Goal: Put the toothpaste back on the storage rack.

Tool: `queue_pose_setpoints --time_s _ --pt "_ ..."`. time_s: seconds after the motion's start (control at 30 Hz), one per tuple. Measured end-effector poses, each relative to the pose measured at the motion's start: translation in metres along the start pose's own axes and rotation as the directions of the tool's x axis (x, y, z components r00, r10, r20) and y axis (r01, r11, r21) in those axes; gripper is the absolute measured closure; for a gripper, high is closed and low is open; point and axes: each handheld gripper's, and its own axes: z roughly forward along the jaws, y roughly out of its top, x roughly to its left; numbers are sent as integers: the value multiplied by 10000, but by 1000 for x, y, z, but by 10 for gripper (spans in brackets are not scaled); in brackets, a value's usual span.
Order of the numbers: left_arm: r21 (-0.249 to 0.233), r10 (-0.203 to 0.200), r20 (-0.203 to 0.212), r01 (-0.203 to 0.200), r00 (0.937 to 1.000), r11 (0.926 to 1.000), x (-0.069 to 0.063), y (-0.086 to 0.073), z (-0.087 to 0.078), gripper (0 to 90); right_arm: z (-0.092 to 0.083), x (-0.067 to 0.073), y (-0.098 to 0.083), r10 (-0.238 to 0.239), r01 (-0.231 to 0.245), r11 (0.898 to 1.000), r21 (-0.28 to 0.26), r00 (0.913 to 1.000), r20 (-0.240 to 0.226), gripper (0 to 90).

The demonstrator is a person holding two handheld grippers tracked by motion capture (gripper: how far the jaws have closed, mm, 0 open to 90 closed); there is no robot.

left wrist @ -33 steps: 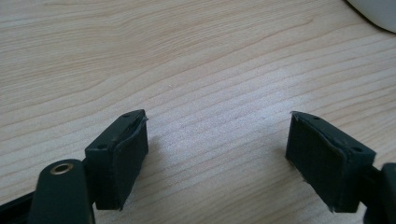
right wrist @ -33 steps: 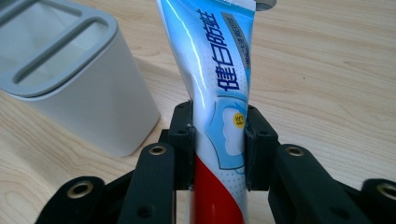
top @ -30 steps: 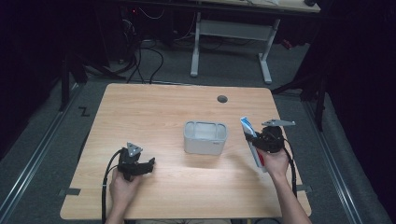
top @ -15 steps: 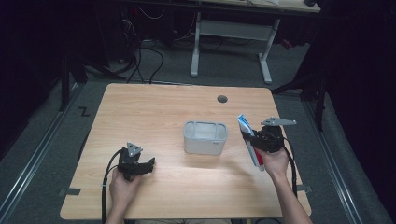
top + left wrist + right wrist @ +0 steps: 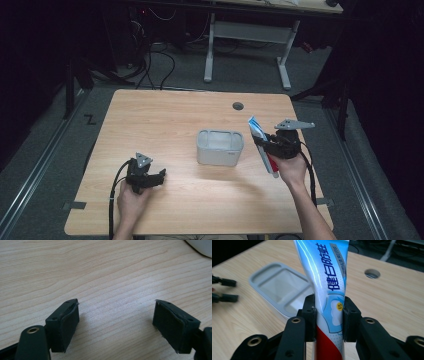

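Note:
A blue, white and red toothpaste tube stands clamped between the pads of my right gripper, which is shut on it. From above, the tube slants off the table just right of a grey rectangular container, with the right gripper raised above the wood. The container lies beyond the tube, to its left. My left gripper rests low at the front left of the table. Its jaws stand wide apart over bare wood, nothing between them.
The wooden table has a round cable hole near its far edge. A corner of the grey container shows at the top right of the left gripper view. Dark floor, cables and another desk's legs lie beyond the table.
My right gripper has risen and shifted slightly with the toothpaste tube held in it. The left gripper has stayed where it was.

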Motion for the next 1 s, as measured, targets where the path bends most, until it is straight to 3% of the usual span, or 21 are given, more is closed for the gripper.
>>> queue_pose_setpoints --time_s 0.07,0.27,0.43,0.67,1.0 --pt "-1 0 0 0 10000 10000 0 0 0 215 -3 6 8 13 -28 9994 -345 9991 -430 694" --pt "-1 0 0 0 10000 10000 0 0 0 215 -2 14 20 -110 55 9983 -577 9955 -946 694" --pt "-3 -1 -1 1 10000 10000 0 0 0 215 1 22 30 -2 -134 9968 -784 9851 -1718 695" --pt "3 13 -1 -13 10000 10000 0 0 0 215 13 32 42 -305 196 9978 -630 9837 -1772 697" --pt "0 18 17 -18 10000 10000 0 0 0 214 23 39 62 -408 283 9972 -686 9811 -1891 695"
